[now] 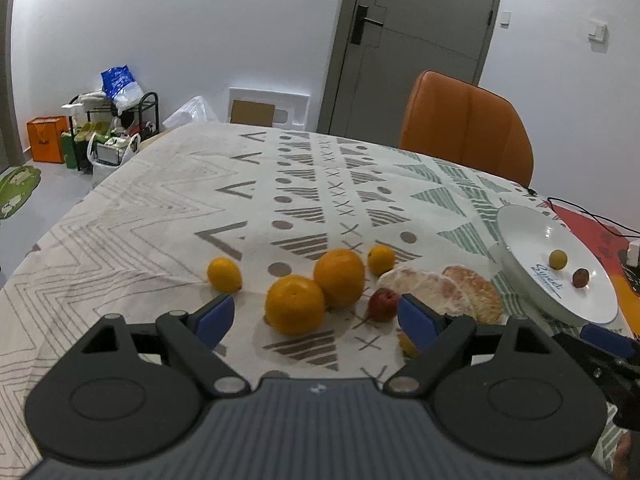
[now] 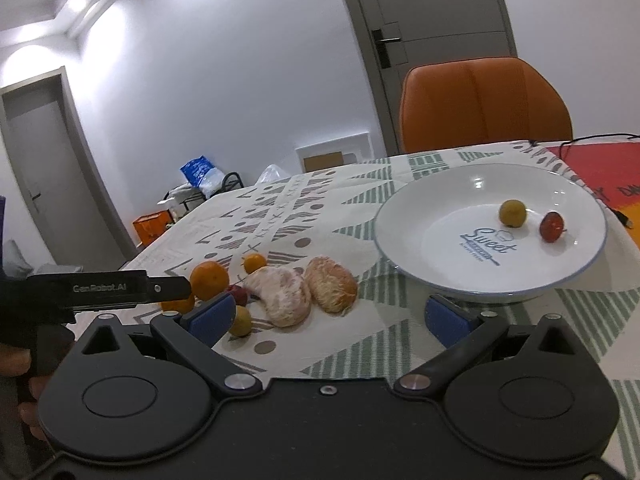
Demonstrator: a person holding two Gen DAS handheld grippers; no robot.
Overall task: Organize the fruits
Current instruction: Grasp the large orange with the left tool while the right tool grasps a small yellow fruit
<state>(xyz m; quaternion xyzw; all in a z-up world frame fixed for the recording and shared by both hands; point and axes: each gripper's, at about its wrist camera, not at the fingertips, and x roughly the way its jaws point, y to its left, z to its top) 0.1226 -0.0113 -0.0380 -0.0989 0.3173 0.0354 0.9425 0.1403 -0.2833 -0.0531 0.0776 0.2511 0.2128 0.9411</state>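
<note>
Left gripper (image 1: 316, 318) wide open, empty; straddle lower-centre orange (image 1: 295, 304). Right gripper (image 2: 328, 316) open, empty, below plate (image 2: 404, 212).

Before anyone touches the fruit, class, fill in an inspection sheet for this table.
Surface: patterned tablecloth, wrinkled.
Job's things: white plate holding a yellow-green fruit and a red fruit; oranges, peeled citrus pieces and a small red fruit lie on the cloth.
Clutter: nothing seen.
Grippers: left gripper and right gripper, jaws open, empty.
Cables: black cable beyond the plate.
Surroundings: orange chair, door, cluttered shelf.
</note>
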